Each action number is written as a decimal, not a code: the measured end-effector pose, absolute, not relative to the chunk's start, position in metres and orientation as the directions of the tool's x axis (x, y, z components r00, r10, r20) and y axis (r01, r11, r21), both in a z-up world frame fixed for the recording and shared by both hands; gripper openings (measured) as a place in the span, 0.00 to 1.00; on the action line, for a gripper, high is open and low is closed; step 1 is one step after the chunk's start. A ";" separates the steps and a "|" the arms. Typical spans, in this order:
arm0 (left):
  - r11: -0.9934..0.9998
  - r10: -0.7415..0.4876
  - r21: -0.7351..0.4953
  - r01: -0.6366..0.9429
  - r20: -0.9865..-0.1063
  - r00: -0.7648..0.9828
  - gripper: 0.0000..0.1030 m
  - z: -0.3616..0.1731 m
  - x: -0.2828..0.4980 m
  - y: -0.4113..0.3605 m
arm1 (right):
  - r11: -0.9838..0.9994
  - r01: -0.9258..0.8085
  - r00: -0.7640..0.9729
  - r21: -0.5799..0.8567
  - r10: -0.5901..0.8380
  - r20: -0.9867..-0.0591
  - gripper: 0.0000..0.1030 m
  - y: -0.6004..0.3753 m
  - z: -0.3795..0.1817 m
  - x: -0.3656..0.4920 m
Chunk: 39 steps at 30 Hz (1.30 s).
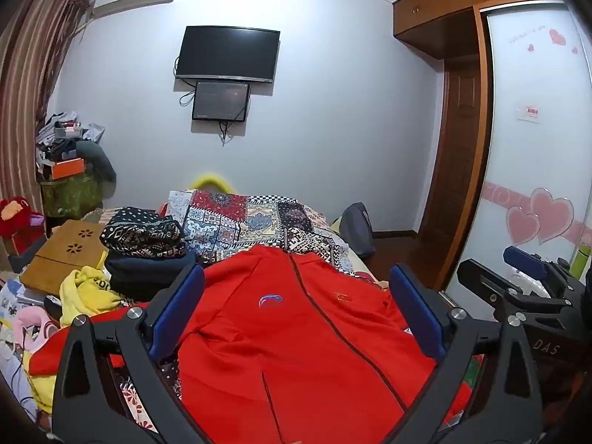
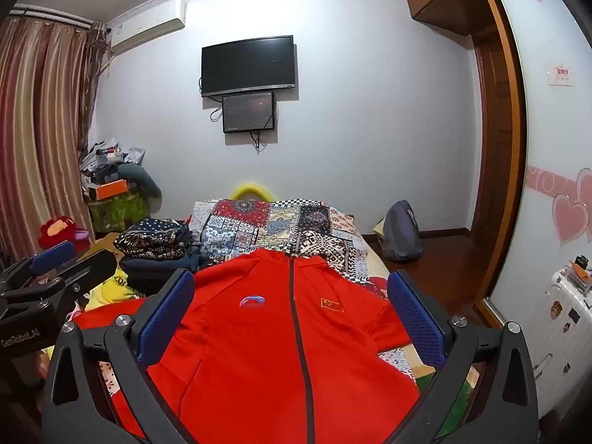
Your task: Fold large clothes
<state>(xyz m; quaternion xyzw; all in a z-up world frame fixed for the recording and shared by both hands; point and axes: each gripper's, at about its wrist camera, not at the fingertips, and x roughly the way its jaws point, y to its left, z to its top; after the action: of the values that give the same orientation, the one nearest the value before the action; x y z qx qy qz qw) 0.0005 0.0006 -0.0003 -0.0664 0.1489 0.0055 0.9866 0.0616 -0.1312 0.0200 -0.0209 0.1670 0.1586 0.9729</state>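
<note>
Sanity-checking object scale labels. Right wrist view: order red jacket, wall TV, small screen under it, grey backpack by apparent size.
1. red jacket, by far the largest, though it lies nearest the camera.
2. wall TV.
3. small screen and grey backpack: these look alike in area, so no ranking between them.

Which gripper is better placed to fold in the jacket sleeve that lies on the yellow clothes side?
Probably the left gripper: open, nearer the red jacket sleeve by the yellow clothes. The right gripper hangs over the other half.

Home bedroom: bed [image 2: 355,255], wardrobe [image 1: 444,3]
</note>
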 end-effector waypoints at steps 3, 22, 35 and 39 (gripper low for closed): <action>0.990 -0.015 -0.135 -0.027 -0.306 0.952 0.97 -0.001 0.002 0.001 | 0.949 -0.316 0.894 0.006 0.300 -0.332 1.00 -0.131 0.020 0.062; 0.992 0.033 -0.107 -0.069 -0.305 0.952 0.97 -0.004 0.002 0.002 | 0.949 -0.317 0.892 0.007 0.300 -0.338 1.00 -0.131 0.017 0.063; 0.990 0.035 -0.119 -0.077 -0.316 0.948 0.97 -0.007 0.006 0.006 | 0.949 -0.314 0.887 0.017 0.299 -0.352 1.00 -0.132 0.015 0.067; 0.990 0.034 -0.118 -0.075 -0.317 0.948 0.97 -0.007 0.006 0.005 | 0.949 -0.313 0.886 0.018 0.299 -0.353 1.00 -0.132 0.015 0.067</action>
<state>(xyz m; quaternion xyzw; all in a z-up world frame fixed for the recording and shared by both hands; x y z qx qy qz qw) 0.0058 0.0055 -0.0072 -0.0646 0.1592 0.0278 0.9847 0.0666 -0.1322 0.0151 -0.0200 0.1787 0.1577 0.9710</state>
